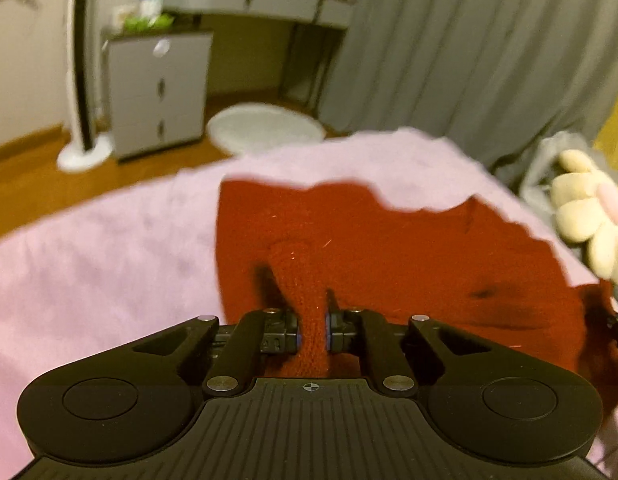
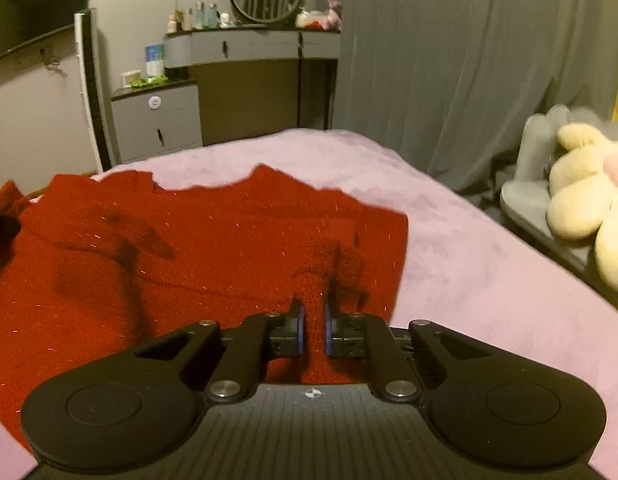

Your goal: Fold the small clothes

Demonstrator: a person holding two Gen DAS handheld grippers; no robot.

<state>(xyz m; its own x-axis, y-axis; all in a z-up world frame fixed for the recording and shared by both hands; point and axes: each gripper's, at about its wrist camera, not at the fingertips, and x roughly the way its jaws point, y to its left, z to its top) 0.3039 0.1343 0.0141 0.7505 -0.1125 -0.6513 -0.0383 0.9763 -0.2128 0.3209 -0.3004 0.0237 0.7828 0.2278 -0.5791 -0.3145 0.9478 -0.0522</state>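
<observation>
A red knit sweater point(image 1: 409, 248) lies spread on a pink fuzzy bed cover point(image 1: 89, 248). My left gripper point(image 1: 312, 332) is shut on a pinched ridge of the sweater near its left edge. In the right wrist view the same sweater point(image 2: 169, 248) fills the left and middle of the bed point(image 2: 489, 264). My right gripper point(image 2: 313, 330) is shut on a fold of the sweater near its right edge. A dark bit of the left gripper point(image 2: 1, 226) shows at the far left. The near hem of the sweater is hidden under both grippers.
A cream plush flower point(image 1: 593, 224) sits on a grey chair point(image 2: 549, 216) right of the bed. Grey curtains point(image 2: 469, 60) hang behind. A grey vanity desk point(image 2: 249, 46), drawer cabinet point(image 2: 157, 124), white round rug point(image 1: 265, 128) and tower fan point(image 1: 81, 80) stand beyond the bed's far edge.
</observation>
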